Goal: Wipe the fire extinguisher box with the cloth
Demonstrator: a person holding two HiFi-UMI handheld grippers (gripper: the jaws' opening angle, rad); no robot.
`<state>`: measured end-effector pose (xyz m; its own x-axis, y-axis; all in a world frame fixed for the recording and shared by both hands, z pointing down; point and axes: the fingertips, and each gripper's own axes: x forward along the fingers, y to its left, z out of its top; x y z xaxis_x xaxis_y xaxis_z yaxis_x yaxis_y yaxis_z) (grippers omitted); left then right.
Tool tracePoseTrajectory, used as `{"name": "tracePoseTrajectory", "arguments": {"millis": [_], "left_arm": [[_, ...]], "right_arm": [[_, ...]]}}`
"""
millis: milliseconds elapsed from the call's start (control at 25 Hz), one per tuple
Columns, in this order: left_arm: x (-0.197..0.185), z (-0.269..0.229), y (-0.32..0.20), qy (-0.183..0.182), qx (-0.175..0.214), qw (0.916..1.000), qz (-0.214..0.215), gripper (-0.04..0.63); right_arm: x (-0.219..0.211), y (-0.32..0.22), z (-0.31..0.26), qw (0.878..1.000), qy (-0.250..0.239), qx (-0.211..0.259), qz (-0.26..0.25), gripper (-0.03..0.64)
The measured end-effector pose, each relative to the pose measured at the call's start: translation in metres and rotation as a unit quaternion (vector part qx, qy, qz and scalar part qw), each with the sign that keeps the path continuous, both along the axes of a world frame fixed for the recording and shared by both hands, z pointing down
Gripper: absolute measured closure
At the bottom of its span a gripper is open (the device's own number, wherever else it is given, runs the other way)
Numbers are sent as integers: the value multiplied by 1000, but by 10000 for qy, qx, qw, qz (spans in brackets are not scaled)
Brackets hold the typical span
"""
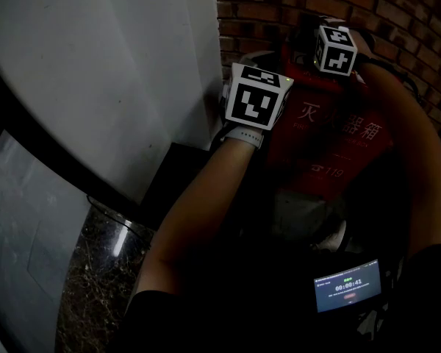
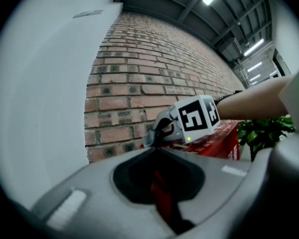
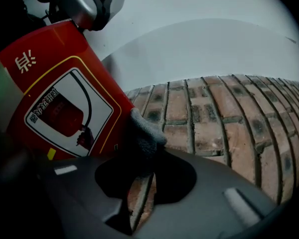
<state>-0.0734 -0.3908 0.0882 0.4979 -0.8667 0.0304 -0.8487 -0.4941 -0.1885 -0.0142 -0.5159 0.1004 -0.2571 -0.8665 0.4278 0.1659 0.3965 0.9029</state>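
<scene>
Our right gripper (image 3: pixel 149 156) pinches a grey cloth (image 3: pixel 142 133) against the red fire extinguisher box (image 3: pixel 65 44), just beside its pictogram label (image 3: pixel 65 113). Our left gripper (image 2: pixel 157 151) hangs over the box, jaws drawn together on nothing. We judge wiping under way, but the dark head view hides which faces are done. The brick wall (image 3: pixel 229 118) stands behind.

The fire extinguisher box (image 1: pixel 331 134) is partly hidden behind both forearms (image 1: pixel 206 197).
</scene>
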Motion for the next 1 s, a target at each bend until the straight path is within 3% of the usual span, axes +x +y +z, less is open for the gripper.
{"name": "tracePoseTrajectory", "arguments": {"millis": [1000], "left_arm": [[-2,13,36,-118,-147,9997,-157,592]], "right_arm": [[-31,122,13,9966,32,-544,-619,552]]}}
